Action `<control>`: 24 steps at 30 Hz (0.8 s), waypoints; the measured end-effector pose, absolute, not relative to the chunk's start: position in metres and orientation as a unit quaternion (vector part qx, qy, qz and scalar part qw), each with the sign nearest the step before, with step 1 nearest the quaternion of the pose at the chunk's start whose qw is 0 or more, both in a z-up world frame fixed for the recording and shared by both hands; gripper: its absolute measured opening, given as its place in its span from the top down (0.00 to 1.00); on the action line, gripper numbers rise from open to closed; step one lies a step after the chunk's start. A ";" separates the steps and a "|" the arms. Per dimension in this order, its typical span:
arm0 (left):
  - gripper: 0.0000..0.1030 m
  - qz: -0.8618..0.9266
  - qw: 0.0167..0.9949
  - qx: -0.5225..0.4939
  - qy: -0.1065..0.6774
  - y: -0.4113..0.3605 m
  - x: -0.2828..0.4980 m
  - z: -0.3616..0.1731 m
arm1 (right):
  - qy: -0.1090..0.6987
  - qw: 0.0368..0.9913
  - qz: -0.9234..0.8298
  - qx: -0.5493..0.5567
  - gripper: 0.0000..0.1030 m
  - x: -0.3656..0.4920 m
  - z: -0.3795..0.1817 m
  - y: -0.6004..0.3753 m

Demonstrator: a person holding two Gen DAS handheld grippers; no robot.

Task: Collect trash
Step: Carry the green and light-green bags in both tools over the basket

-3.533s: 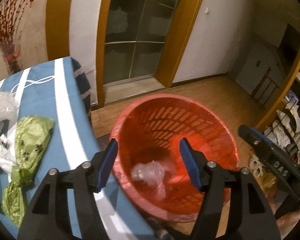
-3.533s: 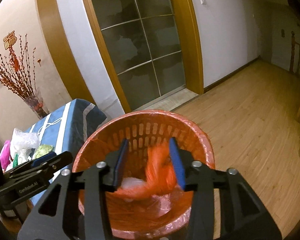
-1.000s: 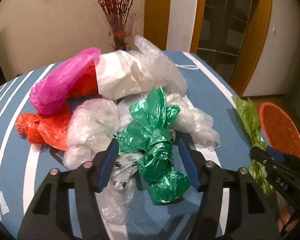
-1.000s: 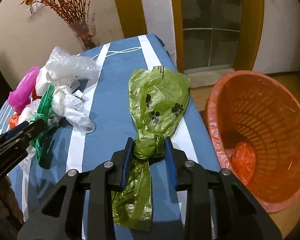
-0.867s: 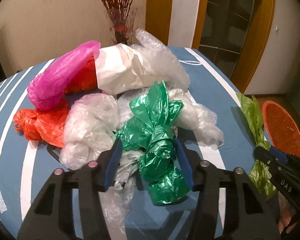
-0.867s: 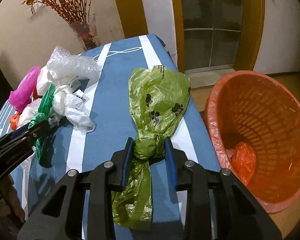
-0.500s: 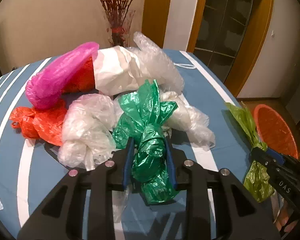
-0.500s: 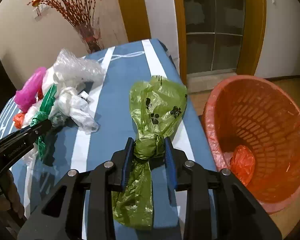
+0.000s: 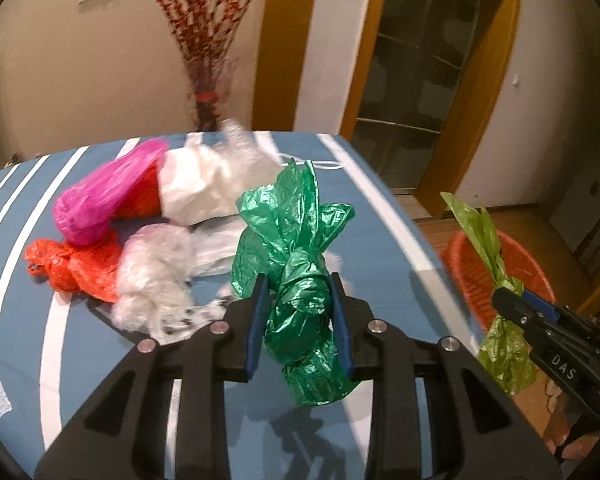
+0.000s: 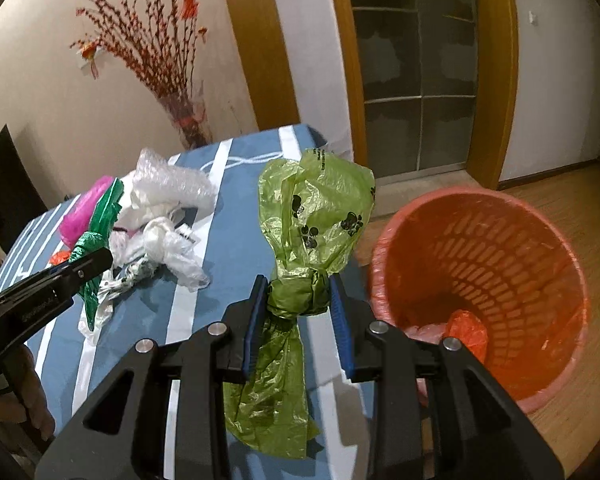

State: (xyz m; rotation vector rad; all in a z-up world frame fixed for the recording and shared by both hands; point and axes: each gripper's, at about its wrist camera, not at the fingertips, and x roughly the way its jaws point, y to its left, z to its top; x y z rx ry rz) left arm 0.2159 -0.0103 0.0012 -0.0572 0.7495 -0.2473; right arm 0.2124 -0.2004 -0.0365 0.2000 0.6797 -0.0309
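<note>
Blue striped tablecloth point(image 9: 384, 240) is filling most of the lower frame in both views, with the pile of leftover bags sitting upper left of it. So what's changed: the left gripper point(image 9: 298, 312) has just been closing and is now clamped on the knot of the dark green bag point(image 9: 296, 264), which a second ago was lying on the cloth between open jaws and is now hanging clear with its shadow under it. The right gripper point(image 10: 298, 302) is squeezing the knot of the lime paw-print bag point(image 10: 316, 208), also lifted off the cloth now. Looks to me like both are ready for the drop. The red basket point(image 10: 540, 240) is standing on the floor just past the table's right edge, at right of the right wrist view, mouth wide open and mostly empty, only an orange bag point(image 10: 466, 330) at the bottom. Nothing is blocking the way over; the table edge is the only thing dangling tails might be brushing.
</note>
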 end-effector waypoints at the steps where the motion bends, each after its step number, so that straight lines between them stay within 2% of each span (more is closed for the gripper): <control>1: 0.71 -0.128 0.923 -0.027 0.363 -0.016 0.214 0.004 | 0.328 0.939 -0.020 0.099 0.70 0.208 -0.034 -0.206; 13: 0.71 -0.209 0.914 -0.022 0.347 -0.099 0.195 0.025 | 0.292 0.945 -0.079 0.123 0.70 0.168 -0.018 -0.273; 24: 0.71 -0.280 0.893 -0.013 0.352 -0.189 0.198 0.018 | 0.289 0.938 -0.134 0.137 0.70 0.156 -0.028 -0.330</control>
